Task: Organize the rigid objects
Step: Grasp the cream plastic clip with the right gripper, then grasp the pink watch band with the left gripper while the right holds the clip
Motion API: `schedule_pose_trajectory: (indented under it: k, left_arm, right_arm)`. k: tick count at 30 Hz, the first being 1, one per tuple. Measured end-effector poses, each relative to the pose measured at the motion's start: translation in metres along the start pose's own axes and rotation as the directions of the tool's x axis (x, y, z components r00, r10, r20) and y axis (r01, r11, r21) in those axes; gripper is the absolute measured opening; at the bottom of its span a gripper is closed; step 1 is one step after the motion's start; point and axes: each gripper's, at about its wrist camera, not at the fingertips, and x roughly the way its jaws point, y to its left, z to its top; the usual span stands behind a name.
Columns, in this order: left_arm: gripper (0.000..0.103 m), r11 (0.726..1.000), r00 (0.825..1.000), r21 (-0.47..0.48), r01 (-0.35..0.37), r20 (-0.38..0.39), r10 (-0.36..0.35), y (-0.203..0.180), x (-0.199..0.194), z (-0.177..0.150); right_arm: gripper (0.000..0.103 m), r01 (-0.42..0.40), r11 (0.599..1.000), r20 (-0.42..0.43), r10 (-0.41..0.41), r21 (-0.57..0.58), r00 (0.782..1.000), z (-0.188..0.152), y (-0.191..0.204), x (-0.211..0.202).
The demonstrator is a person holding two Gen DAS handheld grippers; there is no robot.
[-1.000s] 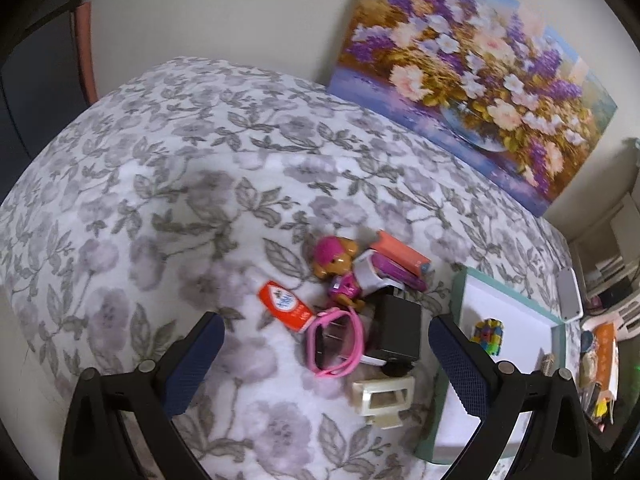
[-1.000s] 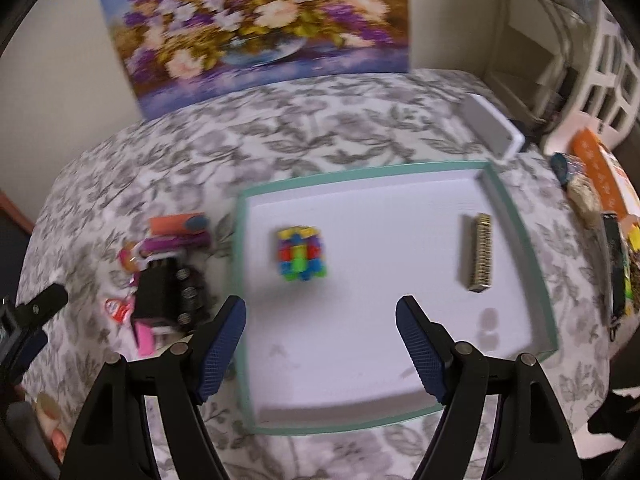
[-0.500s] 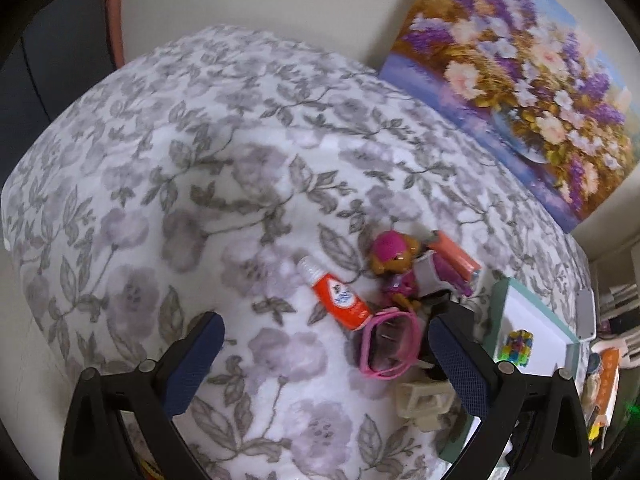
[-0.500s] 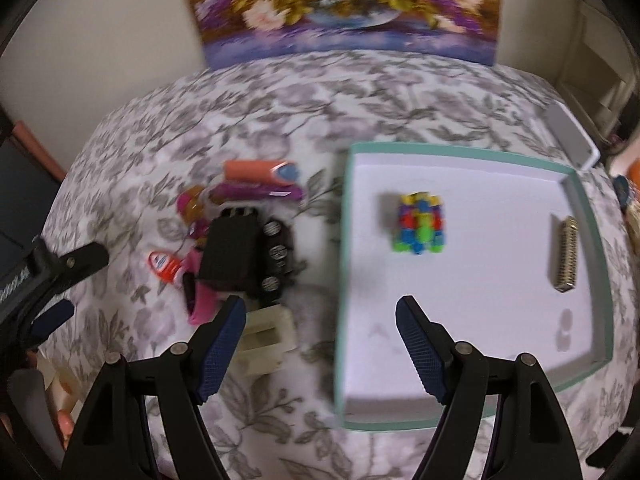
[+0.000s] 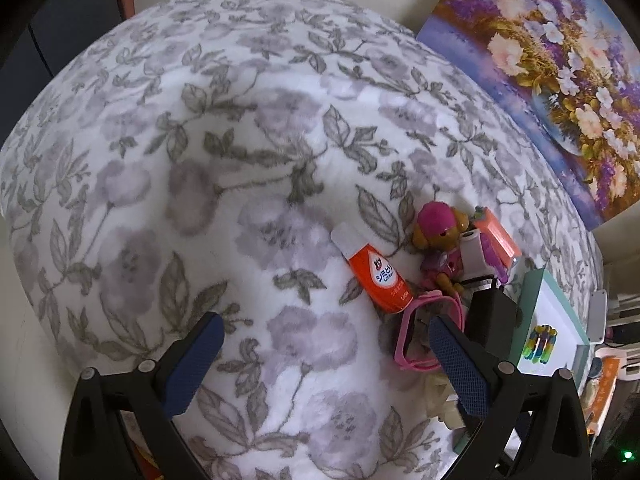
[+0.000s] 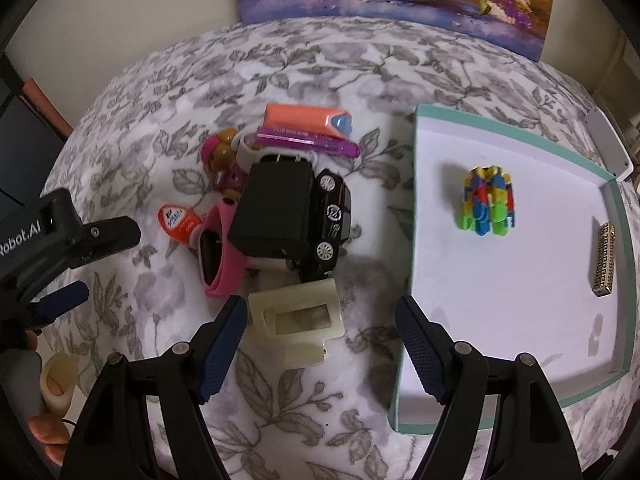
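The pile is tight, and that is the danger! The cream holder [image 6: 296, 314] sits right against the toy car [image 6: 326, 220] and the black block [image 6: 274, 208], which seems to rest partly on the car; just left of the block are the pink strap [image 6: 220, 256], the orange tube [image 6: 178, 220] and the pup figure [image 6: 220, 158]. A careless grab at the holder could nudge the car and tip the block off, or drag the strap along. And the surface is a soft floral blanket [image 6: 280, 60], so things may roll or sink when pushed.

Right of the block lies the tray [image 6: 516, 130], holding only a bright puzzle toy [image 6: 488, 200] and a brass bar [image 6: 604, 258].

The right claw [image 6: 320, 344] hangs over the holder, jaws spread wide and empty, pointing down at the pile. The left claw [image 5: 326, 364], wide open and empty too, hovers left of the block over bare blanket, just short of the tube.
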Motion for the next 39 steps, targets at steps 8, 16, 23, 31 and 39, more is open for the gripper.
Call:
schedule_pose_trajectory:
  k: [8, 16, 23, 31, 39]
  left_arm:
    - [0.103, 1.000, 0.998, -0.009, -0.005, -0.056, 0.005, -0.002, 0.016, 0.001]
    - [0.103, 1.000, 0.996, -0.013, 0.004, -0.087, -0.005, -0.005, 0.024, 0.004]
    - [0.103, 1.000, 0.995, -0.010, 0.014, -0.096, -0.015, -0.011, 0.025, 0.005]
    - [0.103, 0.997, 0.989, -0.006, 0.080, -0.124, -0.080, -0.024, 0.031, 0.004]
    - [0.103, 0.994, 0.987, 0.013, 0.112, -0.116, -0.110, -0.041, 0.036, 0.003]
  right_arm:
    - [0.070, 0.016, 0.999, -0.035, -0.017, -0.035, 0.999, -0.002, 0.009, 0.015]
    - [0.063, 0.055, 0.997, -0.068, -0.059, -0.057, 0.996, -0.004, 0.014, 0.035]
    - [0.056, 0.079, 0.994, -0.058, -0.083, -0.069, 0.995, -0.004, 0.018, 0.037]
    - [0.052, 0.063, 0.997, -0.049, -0.064, -0.034, 0.997, -0.004, 0.008, 0.030]
    - [0.052, 0.047, 0.998, -0.054, -0.050, -0.042, 0.997, -0.001, -0.001, 0.021]
